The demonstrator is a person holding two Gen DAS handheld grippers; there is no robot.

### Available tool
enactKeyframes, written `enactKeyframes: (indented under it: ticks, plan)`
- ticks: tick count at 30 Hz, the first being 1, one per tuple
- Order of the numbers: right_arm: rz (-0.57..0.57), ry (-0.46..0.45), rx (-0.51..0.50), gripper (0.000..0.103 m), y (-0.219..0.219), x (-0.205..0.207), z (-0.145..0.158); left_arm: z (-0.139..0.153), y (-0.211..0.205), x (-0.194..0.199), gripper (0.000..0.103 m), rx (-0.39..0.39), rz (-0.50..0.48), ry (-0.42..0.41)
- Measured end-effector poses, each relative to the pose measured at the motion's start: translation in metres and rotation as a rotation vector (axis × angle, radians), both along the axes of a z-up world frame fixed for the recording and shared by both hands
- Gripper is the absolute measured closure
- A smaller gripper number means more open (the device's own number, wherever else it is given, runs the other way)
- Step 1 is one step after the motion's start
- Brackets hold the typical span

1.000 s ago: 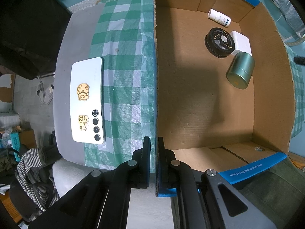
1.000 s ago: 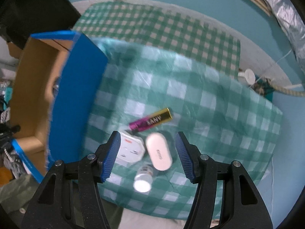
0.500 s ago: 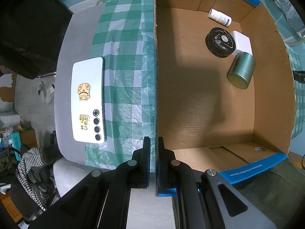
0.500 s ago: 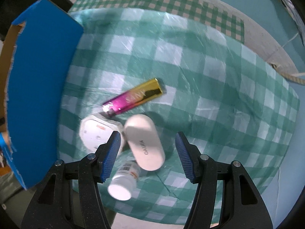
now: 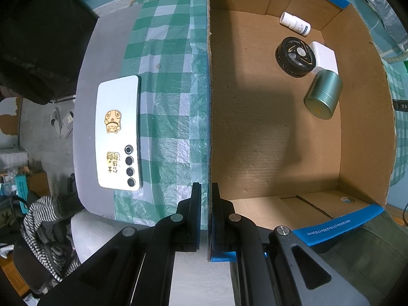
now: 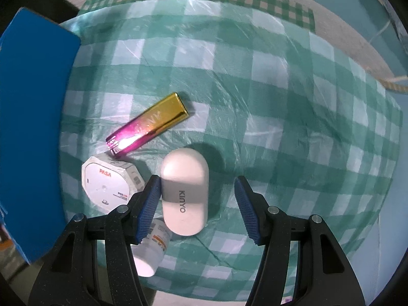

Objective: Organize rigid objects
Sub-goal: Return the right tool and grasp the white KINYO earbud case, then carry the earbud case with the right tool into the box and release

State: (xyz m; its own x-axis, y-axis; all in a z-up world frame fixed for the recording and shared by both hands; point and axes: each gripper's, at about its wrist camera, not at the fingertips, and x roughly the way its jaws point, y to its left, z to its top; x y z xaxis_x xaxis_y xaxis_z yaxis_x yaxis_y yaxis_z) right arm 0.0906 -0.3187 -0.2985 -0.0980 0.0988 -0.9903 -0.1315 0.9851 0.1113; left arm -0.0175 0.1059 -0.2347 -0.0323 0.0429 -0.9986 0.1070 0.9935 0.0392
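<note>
My left gripper (image 5: 206, 199) is shut on the left wall of the cardboard box (image 5: 209, 102). Inside the box lie a white bottle (image 5: 295, 23), a black round fan (image 5: 295, 56), a white block (image 5: 323, 57) and a green tin (image 5: 323, 94). In the right wrist view my right gripper (image 6: 197, 204) stands open, pointing down over a white oval case (image 6: 185, 191); the left pad is close beside the case, the right pad well apart. Around the case lie a pink-gold bar (image 6: 149, 125), a white octagonal box (image 6: 109, 183) and a small white bottle (image 6: 150, 250).
A white phone (image 5: 118, 132) lies face down left of the box on the grey table edge. A green checked cloth (image 6: 280, 102) covers the table. The box's blue outer wall (image 6: 33, 127) stands left of the loose items. Open cloth stretches to the right.
My right gripper has come down toward the white oval case, which now sits between its fingers and looks larger. The left gripper and the box have not moved.
</note>
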Motion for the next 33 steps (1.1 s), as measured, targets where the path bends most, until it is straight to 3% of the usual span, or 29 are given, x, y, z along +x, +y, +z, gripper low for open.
enactKeyframes:
  ticks: [4,11,22,33]
  plan:
    - [-0.002,-0.002,-0.006,0.043,0.002,-0.003,0.0,-0.001,0.001,-0.001,0.097,-0.001,0.005,0.002]
    - [-0.034,-0.036,-0.017,0.066,0.011,-0.018,-0.002,-0.001,0.005,-0.001,0.097,-0.004,0.001,-0.001]
    - [-0.076,-0.055,-0.008,0.066,-0.002,-0.014,0.006,0.0,0.001,-0.002,0.097,-0.004,-0.011,-0.006]
    - [-0.065,-0.086,-0.016,0.066,0.006,-0.012,0.046,0.001,-0.001,-0.002,0.097,-0.005,-0.013,-0.006]
